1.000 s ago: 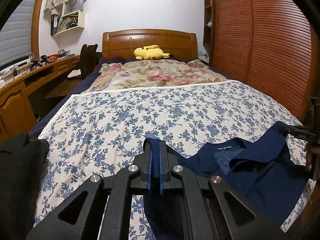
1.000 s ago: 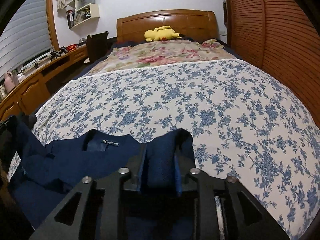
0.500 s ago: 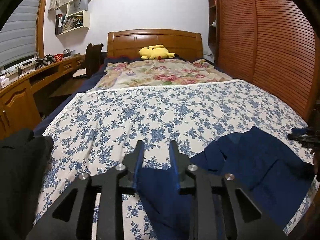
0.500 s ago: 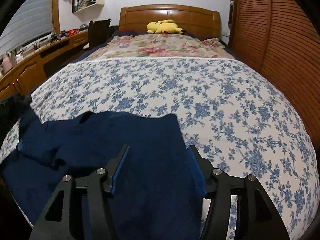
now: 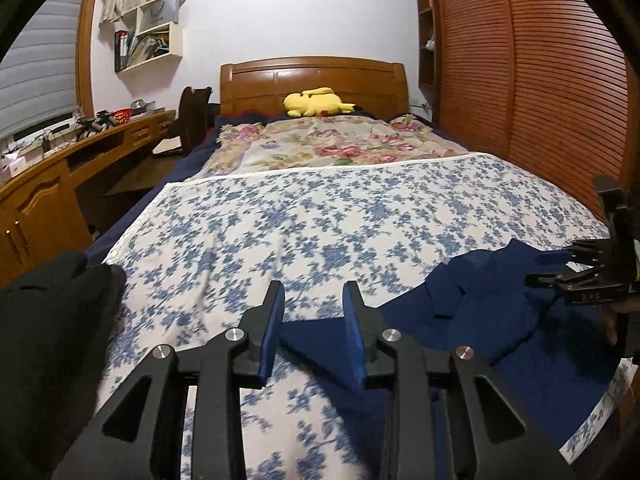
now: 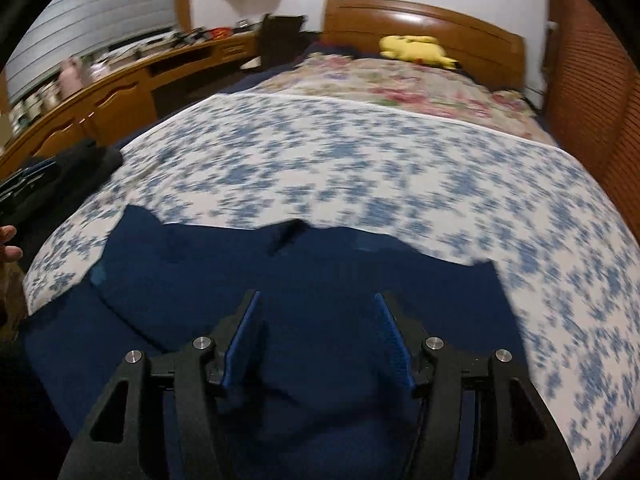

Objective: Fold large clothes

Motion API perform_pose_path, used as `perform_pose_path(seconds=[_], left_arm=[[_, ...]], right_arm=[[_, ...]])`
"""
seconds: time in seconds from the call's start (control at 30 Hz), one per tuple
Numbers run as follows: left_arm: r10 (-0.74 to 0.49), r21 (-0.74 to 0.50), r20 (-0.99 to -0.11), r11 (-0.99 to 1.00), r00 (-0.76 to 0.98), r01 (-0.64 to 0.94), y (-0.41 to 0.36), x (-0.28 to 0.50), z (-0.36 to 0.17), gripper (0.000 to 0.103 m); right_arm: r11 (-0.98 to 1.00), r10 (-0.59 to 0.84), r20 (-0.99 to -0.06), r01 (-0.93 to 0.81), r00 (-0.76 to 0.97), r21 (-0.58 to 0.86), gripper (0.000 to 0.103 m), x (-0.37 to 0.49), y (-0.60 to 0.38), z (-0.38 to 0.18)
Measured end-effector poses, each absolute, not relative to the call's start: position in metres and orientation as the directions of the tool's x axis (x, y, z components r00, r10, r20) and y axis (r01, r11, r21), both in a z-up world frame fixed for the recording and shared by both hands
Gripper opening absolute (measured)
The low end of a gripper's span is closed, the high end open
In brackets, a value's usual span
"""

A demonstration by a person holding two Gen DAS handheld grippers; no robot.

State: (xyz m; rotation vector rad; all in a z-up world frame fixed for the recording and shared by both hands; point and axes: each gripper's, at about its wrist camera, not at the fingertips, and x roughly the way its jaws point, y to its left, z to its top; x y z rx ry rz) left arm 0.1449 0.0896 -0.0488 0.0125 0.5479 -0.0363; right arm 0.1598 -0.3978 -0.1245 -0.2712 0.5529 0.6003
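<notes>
While your left gripper hangs over the near end of the bed, its jaws are opening: blue pads apart, a corner of the navy garment lies on the cover between and below them, not pinched. Your right gripper is spread wide too, pads clear of cloth, hovering above the garment's middle. In the left view the right gripper sits at 3 o'clock, above the garment's far edge. The garment lies spread and rumpled on the blue-floral bedspread, near edge of the bed, running from 6 toward 3 o'clock in the left view; it fills 6 to 9 o'clock in the right view, which is motion-blurred. A black garment is heaped at 8 o'clock. Pink-floral quilt at 12, yellow plush toy against the wooden headboard. Desk at 9 to 10 o'clock, louvred wardrobe doors at 2. Fingers of your left hand show at 9 o'clock in the right view.
</notes>
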Motion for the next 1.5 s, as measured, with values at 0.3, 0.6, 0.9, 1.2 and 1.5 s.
perform_pose_path(seconds=[0.3,0.6,0.9,1.2,1.5], left_arm=[[-0.002,0.005,-0.54,1.0,0.842,0.005,0.13,0.125,-0.056,0.031],[0.012,-0.021,-0.533,0.999,0.846,-0.027,0.16,0.109,-0.056,0.031],[0.009,-0.039,-0.513,0.999,0.858,-0.034,0.164,0.106,-0.049,0.031],[-0.001,-0.049,-0.519,0.998,0.855,-0.029,0.166,0.106,-0.051,0.031],[-0.018,-0.047,-0.53,0.999,0.848,-0.009,0.158,0.111,-0.053,0.031]], right_arm=[[0.639,0.595,-0.62,-0.769,0.512,-0.022,0.06,0.157,-0.293,-0.126],[0.477,0.592,-0.711,-0.876,0.381,-0.072,0.06,0.131,-0.249,-0.144],[0.5,0.405,-0.787,-0.833,0.466,-0.236,0.042,0.147,-0.22,-0.157],[0.542,0.39,-0.697,-0.762,0.601,-0.353,0.007,0.18,-0.179,-0.121],[0.732,0.31,-0.527,-0.552,0.791,-0.399,0.007,0.236,-0.179,-0.092]])
